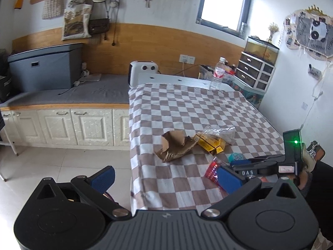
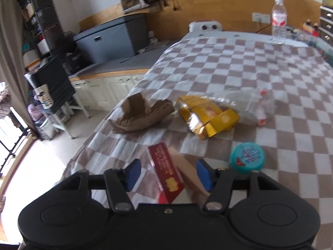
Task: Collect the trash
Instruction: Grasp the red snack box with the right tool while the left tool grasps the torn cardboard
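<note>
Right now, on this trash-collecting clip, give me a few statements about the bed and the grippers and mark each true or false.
1. The right gripper is open, with the red box between its fingers. True.
2. The left gripper grips the brown cardboard. False: it is open and holds nothing; the cardboard lies on the checkered cloth.
3. The water bottle lies on its side. False: it stands upright at the far end of the bed.
4. A teal round lid lies to the right of the red box. True.
5. The yellow box lies on the floor. False: it lies on the cloth, beside the cardboard.
</note>
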### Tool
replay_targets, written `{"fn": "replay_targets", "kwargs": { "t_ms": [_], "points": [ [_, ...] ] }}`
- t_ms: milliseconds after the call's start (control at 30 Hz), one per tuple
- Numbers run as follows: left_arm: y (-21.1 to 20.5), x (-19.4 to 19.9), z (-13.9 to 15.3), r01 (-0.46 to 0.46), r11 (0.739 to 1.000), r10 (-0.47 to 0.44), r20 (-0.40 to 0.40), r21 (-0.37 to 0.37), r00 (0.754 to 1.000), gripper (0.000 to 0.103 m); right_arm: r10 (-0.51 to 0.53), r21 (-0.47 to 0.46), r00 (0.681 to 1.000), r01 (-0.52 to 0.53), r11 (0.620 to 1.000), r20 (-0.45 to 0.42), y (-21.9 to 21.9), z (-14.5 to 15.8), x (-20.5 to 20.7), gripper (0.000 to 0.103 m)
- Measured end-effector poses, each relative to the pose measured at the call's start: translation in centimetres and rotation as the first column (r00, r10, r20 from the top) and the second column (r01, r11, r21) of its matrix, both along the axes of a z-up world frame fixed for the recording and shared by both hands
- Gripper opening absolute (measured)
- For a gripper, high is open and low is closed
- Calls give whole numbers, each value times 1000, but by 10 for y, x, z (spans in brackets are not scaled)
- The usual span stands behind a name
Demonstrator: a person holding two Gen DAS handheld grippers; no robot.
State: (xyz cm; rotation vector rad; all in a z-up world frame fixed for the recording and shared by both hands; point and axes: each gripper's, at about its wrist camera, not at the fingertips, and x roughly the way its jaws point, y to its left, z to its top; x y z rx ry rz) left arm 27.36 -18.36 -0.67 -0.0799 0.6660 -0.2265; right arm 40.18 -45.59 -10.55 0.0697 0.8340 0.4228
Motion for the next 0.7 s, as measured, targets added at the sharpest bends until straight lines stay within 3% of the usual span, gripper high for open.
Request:
{"fn": "replay_targets", "kwargs": {
  "t_ms": [233, 367, 467, 567, 700],
  "points": [
    [-19, 61, -26, 103, 992, -101, -29, 76, 994, 103, 163, 81, 986, -159, 984, -36, 19, -4, -18, 60],
    [-36, 104, -46, 222, 961, -213, -68, 167, 975, 103, 172, 113, 983, -164, 980, -65, 26, -10, -25, 60],
    [-49, 132, -64, 330, 914, -319, -86, 238, 944, 103, 148, 128, 986, -137, 982, -80, 26, -13, -29, 60],
    [-61, 158, -84, 428, 850, -413, -116, 308, 903, 103, 115, 139, 991, -104, 985, -75, 21, -10, -32, 62],
    [-78, 190, -109, 547, 735, -529, -165, 401, 832, 103, 68, 98, 997, -63, 993, -46, 17, -7, -35, 73]
  ]
}}
